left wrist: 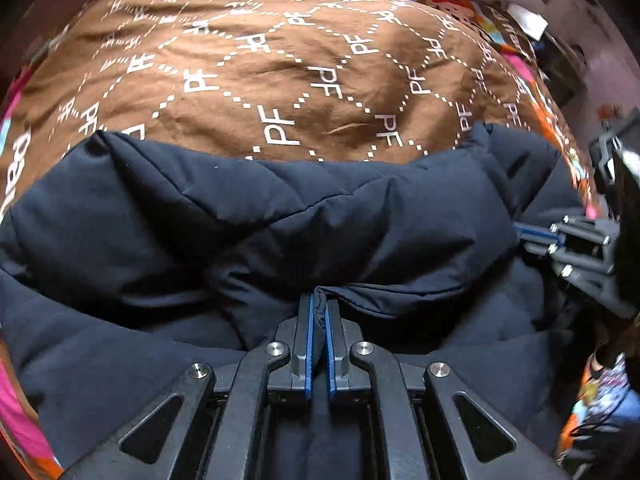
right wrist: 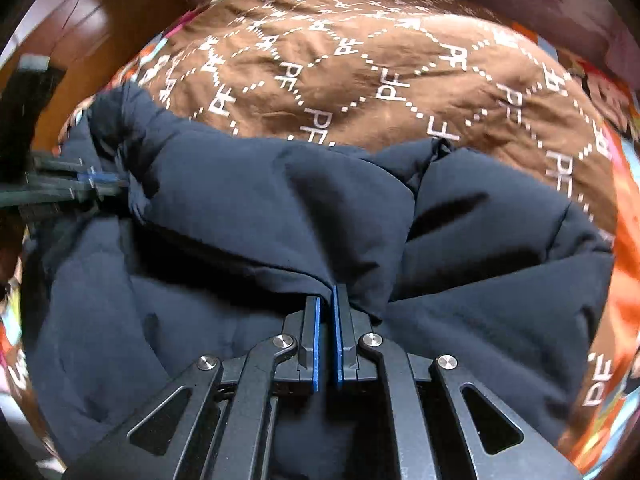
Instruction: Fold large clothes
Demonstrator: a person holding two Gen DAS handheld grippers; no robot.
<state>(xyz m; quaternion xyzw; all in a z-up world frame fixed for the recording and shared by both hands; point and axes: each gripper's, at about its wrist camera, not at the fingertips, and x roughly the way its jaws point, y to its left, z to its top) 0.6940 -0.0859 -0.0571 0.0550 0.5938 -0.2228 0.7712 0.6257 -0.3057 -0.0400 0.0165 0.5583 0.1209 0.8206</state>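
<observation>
A dark navy padded jacket [left wrist: 256,224] lies bunched on a brown bedspread printed with white "PF" letters [left wrist: 280,64]. My left gripper [left wrist: 319,300] is shut on a fold of the jacket's edge, pinched between its blue pads. The jacket also fills the right wrist view [right wrist: 280,208], where my right gripper [right wrist: 327,292] is shut on another fold of the fabric. Each gripper shows in the other's view: the right one at the right edge [left wrist: 536,236], the left one at the left edge [right wrist: 100,180], both at the jacket's edge.
The brown bedspread [right wrist: 400,80] stretches beyond the jacket. Bright orange and pink bedding [left wrist: 532,76] borders it. A wooden floor [right wrist: 88,32] shows at far left in the right wrist view. Dark furniture and papers [left wrist: 532,20] stand at upper right.
</observation>
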